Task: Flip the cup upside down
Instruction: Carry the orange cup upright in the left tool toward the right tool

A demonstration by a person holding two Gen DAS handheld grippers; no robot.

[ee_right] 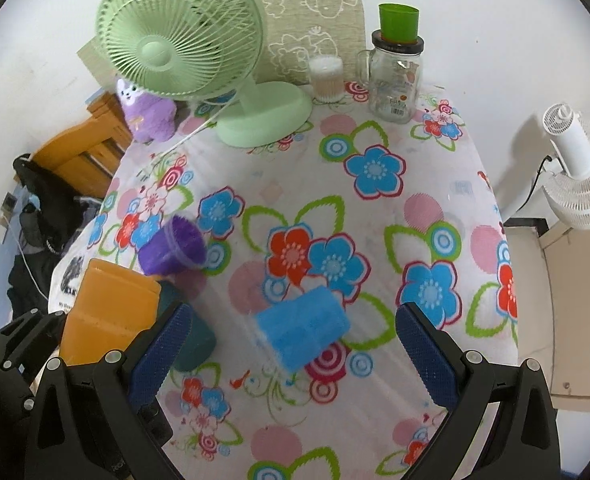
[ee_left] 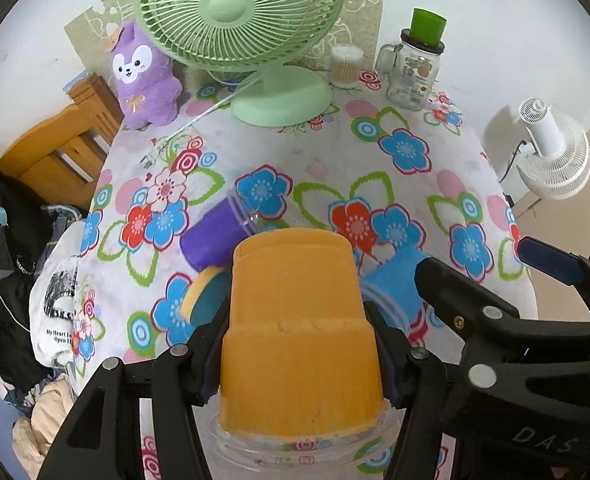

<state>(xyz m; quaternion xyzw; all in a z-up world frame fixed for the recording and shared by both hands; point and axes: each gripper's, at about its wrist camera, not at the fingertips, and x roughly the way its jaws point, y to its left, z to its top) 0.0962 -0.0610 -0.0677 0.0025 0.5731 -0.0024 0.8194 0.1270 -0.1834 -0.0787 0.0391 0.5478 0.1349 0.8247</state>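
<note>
My left gripper (ee_left: 299, 356) is shut on an orange cup (ee_left: 301, 336), which stands upside down with its clear rim at the bottom; it also shows in the right wrist view (ee_right: 107, 316). A blue cup (ee_right: 303, 328) lies on its side on the flowered tablecloth (ee_right: 375, 240), between the blue pads of my open right gripper (ee_right: 291, 356). The blue cup also shows in the left wrist view (ee_left: 395, 280). A purple cup (ee_right: 173, 246) lies on its side to the left. A teal cup (ee_right: 193, 340) sits behind the orange one, partly hidden.
A green desk fan (ee_right: 199, 60), a purple plush toy (ee_right: 147, 112), a swab holder (ee_right: 327, 80) and a glass jar (ee_right: 395, 84) with a green cup (ee_right: 399, 22) on top stand at the table's back edge. A white fan (ee_right: 579, 168) stands off the table's right.
</note>
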